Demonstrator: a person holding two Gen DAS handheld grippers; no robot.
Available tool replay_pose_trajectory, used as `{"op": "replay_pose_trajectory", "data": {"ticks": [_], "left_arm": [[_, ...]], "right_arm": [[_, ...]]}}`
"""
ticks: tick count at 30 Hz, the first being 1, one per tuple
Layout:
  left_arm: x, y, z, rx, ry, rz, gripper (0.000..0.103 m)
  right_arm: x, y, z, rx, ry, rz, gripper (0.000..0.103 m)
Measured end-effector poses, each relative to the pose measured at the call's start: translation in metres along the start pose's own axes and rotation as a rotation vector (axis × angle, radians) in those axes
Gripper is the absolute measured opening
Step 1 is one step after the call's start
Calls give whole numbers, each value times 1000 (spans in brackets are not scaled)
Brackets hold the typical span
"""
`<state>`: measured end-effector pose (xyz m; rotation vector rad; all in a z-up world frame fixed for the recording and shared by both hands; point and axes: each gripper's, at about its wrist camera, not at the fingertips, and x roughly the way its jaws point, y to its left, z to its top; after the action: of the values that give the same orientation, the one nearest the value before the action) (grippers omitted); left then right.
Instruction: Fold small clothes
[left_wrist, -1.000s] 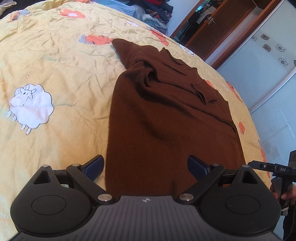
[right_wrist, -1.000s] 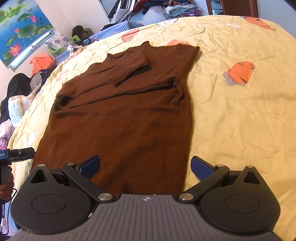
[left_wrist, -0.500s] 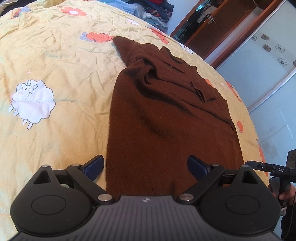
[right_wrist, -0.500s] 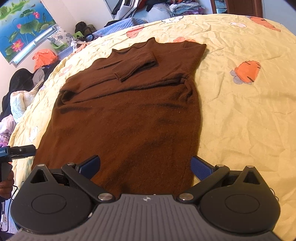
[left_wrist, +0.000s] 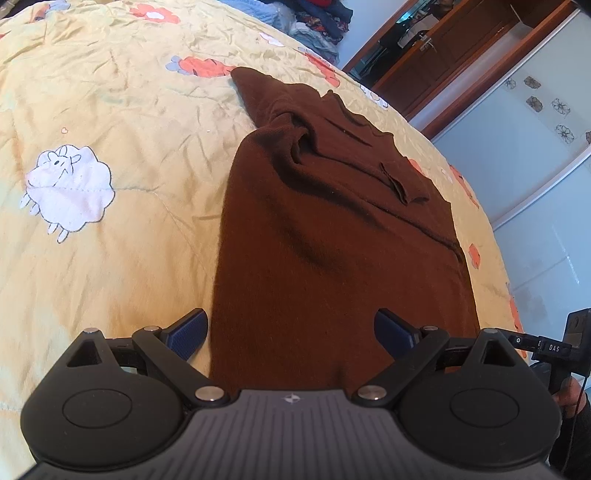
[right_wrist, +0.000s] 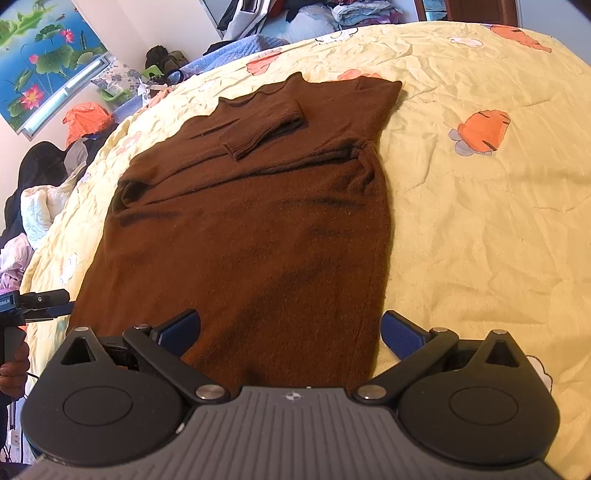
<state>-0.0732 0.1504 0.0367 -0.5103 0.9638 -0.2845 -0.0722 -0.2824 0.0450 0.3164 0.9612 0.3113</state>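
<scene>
A brown knitted sweater lies flat on a yellow bedspread, its sleeves folded in across the chest. My left gripper is open and hovers over the sweater's bottom hem near its left corner, one finger over the bedspread, the other over the cloth. Over the hem's right corner, my right gripper is open as well, its right finger just past the sweater's side edge. Neither holds anything. The hem itself is hidden under the gripper bodies.
The bedspread carries sheep and orange prints. Piles of clothes lie beyond the bed's left edge and more clothes at its far end. A wooden door stands behind. Each view shows the other gripper at its edge.
Both grippers have moved forward and lower toward the sweater's hem, so the sweater looms larger. Both stay open.
</scene>
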Motion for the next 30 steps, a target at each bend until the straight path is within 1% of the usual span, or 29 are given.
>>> {"op": "replay_pose_trajectory", "data": {"ticks": [4, 7, 12, 16, 23, 30], "left_arm": [[0, 0, -1, -3, 1, -3, 97], [-1, 1, -2, -19, 5, -20, 97], [-3, 9, -2, -80, 16, -69, 97], [-4, 14, -3, -134, 25, -107, 97], [-5, 12, -6, -138, 49, -123, 97], [-4, 10, -8, -132, 54, -124, 97]], "right_arm": [[-1, 0, 0, 2, -1, 3, 103], [-1, -2, -1, 14, 0, 9, 103], [-4, -8, -1, 62, -6, 45, 103], [-6, -11, -3, 86, -9, 53, 103], [-8, -16, -7, 116, -6, 67, 103], [-8, -19, -10, 130, 1, 68, 103]]}}
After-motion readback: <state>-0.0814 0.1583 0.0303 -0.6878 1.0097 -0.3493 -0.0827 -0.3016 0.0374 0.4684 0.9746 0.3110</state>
